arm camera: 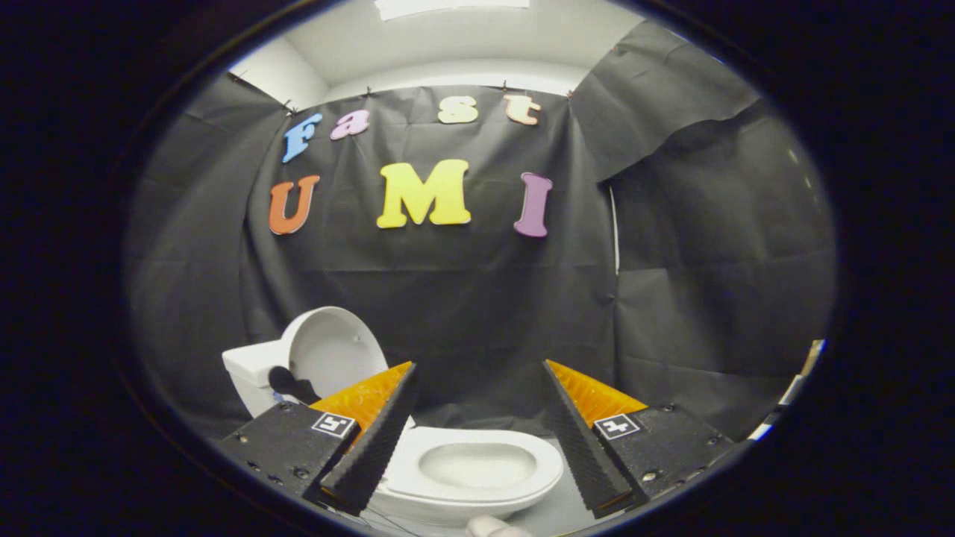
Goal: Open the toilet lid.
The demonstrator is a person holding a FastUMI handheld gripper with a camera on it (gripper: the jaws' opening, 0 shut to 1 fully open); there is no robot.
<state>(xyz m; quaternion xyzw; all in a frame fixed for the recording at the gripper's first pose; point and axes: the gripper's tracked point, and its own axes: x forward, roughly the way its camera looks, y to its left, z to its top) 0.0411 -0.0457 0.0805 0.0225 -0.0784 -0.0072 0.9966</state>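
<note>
Gripper view has the gripper [477, 395] with its 2 fingers spread apart, gripping nothing, lid [332, 350] standing upright behind the bowl [477, 470].

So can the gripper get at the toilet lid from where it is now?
Probably yes, though the lid already stands upright against the tank. The gripper is open with nothing between its fingers; the lid rises beyond the left finger, with only the seat lying between them.
</note>
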